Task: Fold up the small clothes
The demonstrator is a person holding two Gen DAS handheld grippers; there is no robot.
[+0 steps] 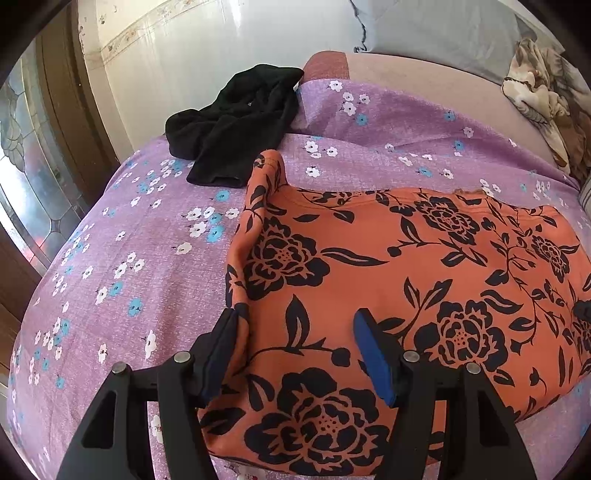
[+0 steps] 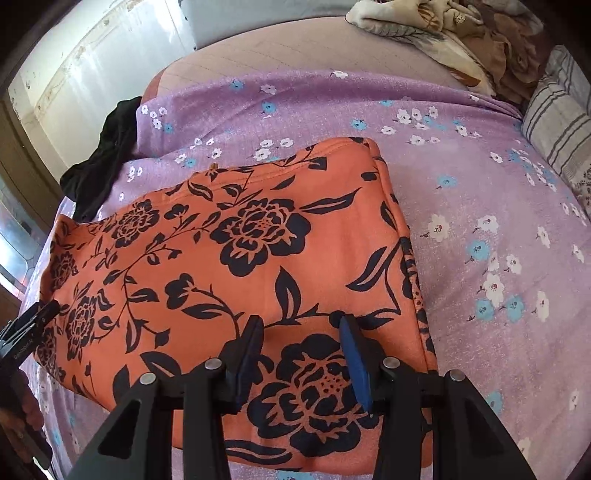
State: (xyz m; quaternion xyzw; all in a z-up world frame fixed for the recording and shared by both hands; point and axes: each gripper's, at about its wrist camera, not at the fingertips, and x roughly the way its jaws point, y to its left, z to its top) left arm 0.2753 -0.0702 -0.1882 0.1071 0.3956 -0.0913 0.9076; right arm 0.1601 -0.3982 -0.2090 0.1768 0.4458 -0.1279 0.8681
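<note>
An orange garment with black flowers (image 1: pixel 406 280) lies folded flat on the purple flowered bedsheet (image 1: pixel 122 258). Its left edge stands up in a ridge. My left gripper (image 1: pixel 295 328) hovers open over the garment's near left part, its left finger against that raised edge, the cloth lying loose between the pads. In the right wrist view, my right gripper (image 2: pixel 300 328) stands open above the near right part of the orange garment (image 2: pixel 229 258), nothing pinched. The left gripper's body (image 2: pixel 33 325) and a hand (image 2: pixel 22 417) show at the left border.
A crumpled black garment (image 1: pixel 236 122) lies at the sheet's far left corner, also the black garment (image 2: pixel 99 173) in the right wrist view. A patterned blanket (image 2: pixel 443 29) and a striped pillow (image 2: pixel 557 122) sit far right. A glass door (image 1: pixel 33 177) stands past the bed's left edge.
</note>
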